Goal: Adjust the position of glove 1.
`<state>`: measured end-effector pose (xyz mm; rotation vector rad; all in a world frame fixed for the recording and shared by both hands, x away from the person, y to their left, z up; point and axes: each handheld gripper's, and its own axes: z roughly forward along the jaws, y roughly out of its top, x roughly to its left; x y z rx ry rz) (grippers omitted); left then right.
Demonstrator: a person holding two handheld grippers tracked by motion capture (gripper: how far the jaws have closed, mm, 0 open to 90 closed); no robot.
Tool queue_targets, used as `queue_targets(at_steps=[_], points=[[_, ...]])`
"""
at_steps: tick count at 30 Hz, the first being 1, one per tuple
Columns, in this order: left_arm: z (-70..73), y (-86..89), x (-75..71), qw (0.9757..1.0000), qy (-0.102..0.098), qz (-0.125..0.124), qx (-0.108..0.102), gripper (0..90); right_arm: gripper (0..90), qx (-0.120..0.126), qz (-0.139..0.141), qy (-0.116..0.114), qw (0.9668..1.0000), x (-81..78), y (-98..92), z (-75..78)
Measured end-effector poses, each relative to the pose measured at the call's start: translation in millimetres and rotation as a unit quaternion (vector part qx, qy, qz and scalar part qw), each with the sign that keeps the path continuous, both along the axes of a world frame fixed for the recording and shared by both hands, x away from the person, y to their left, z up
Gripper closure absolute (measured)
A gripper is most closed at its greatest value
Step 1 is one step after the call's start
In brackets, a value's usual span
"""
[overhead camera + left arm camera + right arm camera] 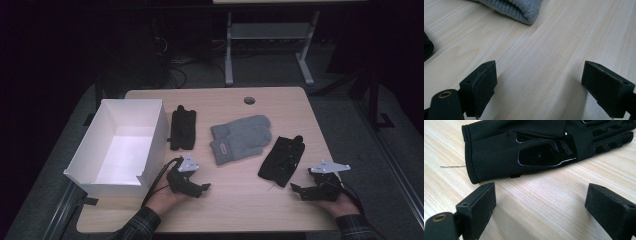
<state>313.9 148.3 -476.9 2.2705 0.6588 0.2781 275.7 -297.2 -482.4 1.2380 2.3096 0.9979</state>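
A pair of grey knit mittens (241, 137) lies at the middle of the wooden table (250, 200). Left of them lies one black glove (182, 128), and another black glove (282, 160) lies to their right. My left gripper (202, 189) rests low near the front edge, below the mittens, open with bare wood between its jaws; a grey mitten cuff (516, 10) shows ahead of it. My right gripper (296, 191) sits at the front right, open, just short of the cuff of the right black glove (529, 150).
An open white box (122, 145) stands at the table's left side, close to my left hand. A round cable hole (249, 100) is near the far edge. Desk legs (229, 50) and cables stand on the dark floor beyond.
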Motion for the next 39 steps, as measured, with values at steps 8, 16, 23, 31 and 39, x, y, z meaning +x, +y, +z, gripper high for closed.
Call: queue_targets(at_steps=[8, 16, 23, 31, 39], points=[[3.2, -3.7, 3.6, 0.9999, 0.009, -0.002, 0.014, 13.0, 9.1, -0.001, 0.0, 0.0, 1.0, 0.6, 0.2, 0.1], [15.7, -10.0, 8.7, 0.9999, -0.01, 0.0, 0.007, 13.3, 8.6, -0.002, 0.003, 0.0, 1.0, 1.4, 0.4, 0.0], [30.1, -19.2, 20.1, 0.9998, -0.018, -0.002, -0.001, 13.3, 8.6, -0.002, 0.003, 0.0, 1.0, 1.7, 0.7, -0.1], [47.1, -37.4, 44.1, 0.9996, -0.017, -0.022, -0.008, 14.0, 8.6, -0.002, 0.003, 0.0, 1.0, 1.7, 0.6, -0.1], [55.2, -50.7, 66.3, 0.9989, -0.023, -0.037, -0.016, 14.0, 8.6, -0.002, 0.003, 0.0, 1.0, 1.7, 0.7, -0.1]])
